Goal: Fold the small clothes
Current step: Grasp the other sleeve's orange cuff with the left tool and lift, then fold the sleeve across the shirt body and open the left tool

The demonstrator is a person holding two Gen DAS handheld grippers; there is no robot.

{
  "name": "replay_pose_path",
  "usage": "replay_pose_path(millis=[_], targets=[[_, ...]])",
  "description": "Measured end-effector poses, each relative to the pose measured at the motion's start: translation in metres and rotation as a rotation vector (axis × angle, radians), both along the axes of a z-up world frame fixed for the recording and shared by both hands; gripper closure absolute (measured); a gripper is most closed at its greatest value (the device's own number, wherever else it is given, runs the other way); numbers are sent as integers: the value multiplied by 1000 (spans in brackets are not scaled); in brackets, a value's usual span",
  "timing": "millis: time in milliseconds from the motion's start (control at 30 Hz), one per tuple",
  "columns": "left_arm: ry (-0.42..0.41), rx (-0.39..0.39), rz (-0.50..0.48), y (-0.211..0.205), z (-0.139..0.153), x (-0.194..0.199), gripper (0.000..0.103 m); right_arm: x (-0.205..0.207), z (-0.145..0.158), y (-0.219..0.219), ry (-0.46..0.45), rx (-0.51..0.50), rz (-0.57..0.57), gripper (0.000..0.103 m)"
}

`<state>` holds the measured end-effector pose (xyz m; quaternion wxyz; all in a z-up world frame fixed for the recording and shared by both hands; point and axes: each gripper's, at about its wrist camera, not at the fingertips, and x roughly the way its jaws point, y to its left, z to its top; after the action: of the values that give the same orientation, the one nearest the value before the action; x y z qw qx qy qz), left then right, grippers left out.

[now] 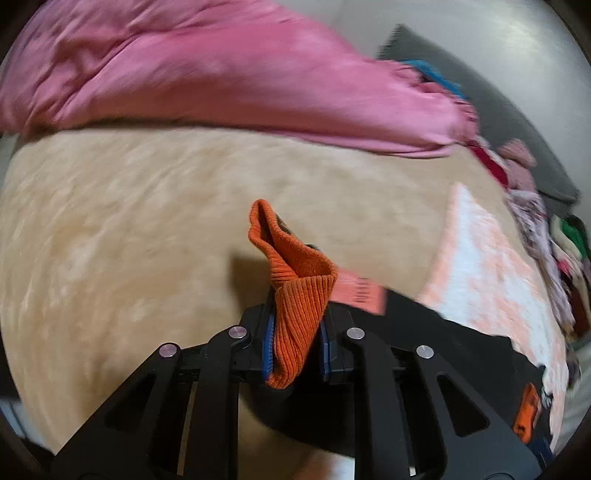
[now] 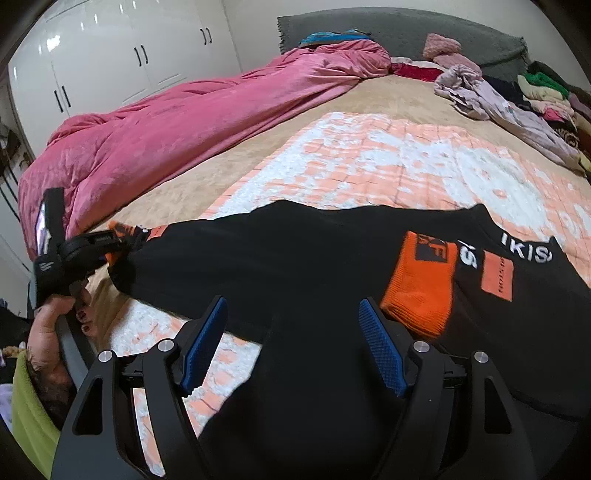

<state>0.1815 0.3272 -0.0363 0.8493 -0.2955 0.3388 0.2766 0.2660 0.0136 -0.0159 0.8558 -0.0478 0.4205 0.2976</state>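
The black garment point(image 2: 295, 258) lies spread across the peach-and-white patterned blanket point(image 2: 388, 155), its far sleeve with the orange cuff point(image 2: 417, 284) already turned in over the body, so the fold looks begun but far from finished. At the garment's other end, the left gripper point(image 1: 295, 332) has its jaws pinched narrow on the second orange ribbed cuff point(image 1: 299, 295), which stands up between the blue pads point(image 1: 268, 343) above the tan bedcover point(image 1: 147, 221). The right gripper point(image 2: 291, 343) hovers over the near edge of the garment with its jaws wide and nothing between them. What seems left is bringing this held sleeve in over the body, then folding the body itself. Beyond the blanket, a heap of other clothes point(image 2: 517, 99) waits by the grey headboard point(image 2: 406, 26), apparently unfolded, and a pink duvet point(image 2: 184, 122) lies bunched alongside.
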Motion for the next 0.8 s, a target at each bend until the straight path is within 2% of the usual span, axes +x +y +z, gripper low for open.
replay_pose_path(millis=[167,400,633,667,800], targets=[[-99,44,-125,-29,23,3,94,-1,-1,-25,14,24,-48,31],[-226,190,-292,-81,57,2,94,0,1,-73,27,69,-151,31],[-297,296,-468,-151,75,6,94,-7,3,-123,35,121,-253,31],[-302,302,-502,-161,76,7,94,-8,2,-129,36,126,-265,31],[-280,241,-619,-196,67,18,94,-11,-1,-154,50,151,-319,31]])
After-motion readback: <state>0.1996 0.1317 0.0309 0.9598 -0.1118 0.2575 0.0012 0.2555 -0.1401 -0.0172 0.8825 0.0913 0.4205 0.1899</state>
